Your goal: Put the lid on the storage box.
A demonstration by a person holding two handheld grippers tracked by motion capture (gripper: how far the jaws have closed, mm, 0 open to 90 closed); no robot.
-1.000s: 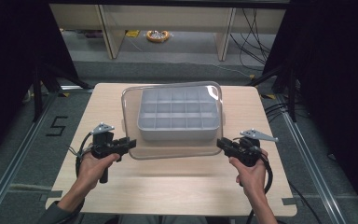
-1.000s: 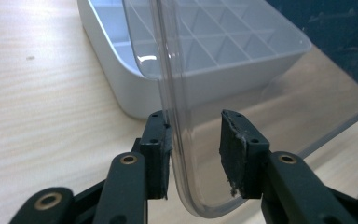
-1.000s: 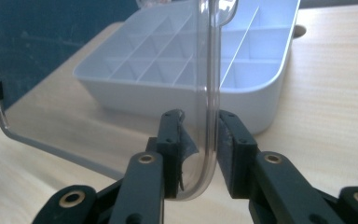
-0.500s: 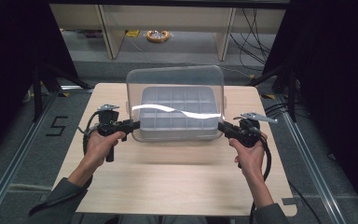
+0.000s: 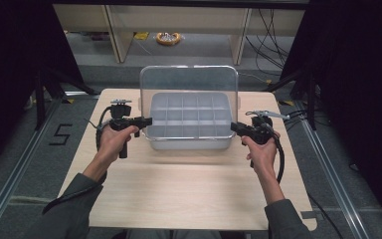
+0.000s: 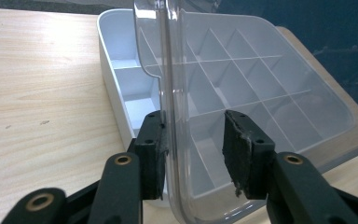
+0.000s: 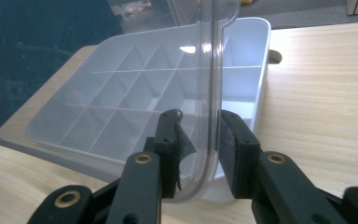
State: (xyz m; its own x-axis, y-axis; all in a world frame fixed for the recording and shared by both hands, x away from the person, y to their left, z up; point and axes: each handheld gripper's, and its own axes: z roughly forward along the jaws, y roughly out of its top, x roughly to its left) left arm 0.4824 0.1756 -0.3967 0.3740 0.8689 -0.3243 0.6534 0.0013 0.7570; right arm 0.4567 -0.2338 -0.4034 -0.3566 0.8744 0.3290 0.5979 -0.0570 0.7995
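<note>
A clear plastic lid [image 5: 189,82] stands nearly upright over a grey compartment box [image 5: 189,143] at the middle back of the wooden table [image 5: 179,189]. My left gripper [image 5: 146,121] holds the lid's lower left edge and my right gripper [image 5: 234,127] its lower right edge. In the left gripper view the lid's rim [image 6: 165,70] runs between the jaws of the gripper [image 6: 193,116], against the left pad, with the box [image 6: 121,79] behind. The right gripper [image 7: 199,115] likewise clasps the rim [image 7: 212,70], and the box [image 7: 249,60] lies beyond it. The box's compartments look empty.
Bare tabletop stretches in front of the box and on both sides. Beyond the far edge stand shelf legs and a yellow coil [image 5: 168,38] on the floor. A taped "5" [image 5: 59,134] marks the floor left of the table. Cables trail from both grippers.
Both grippers rose and moved toward the back, swinging the lid from a low tilt over the box to nearly upright. The box stayed where it was.
</note>
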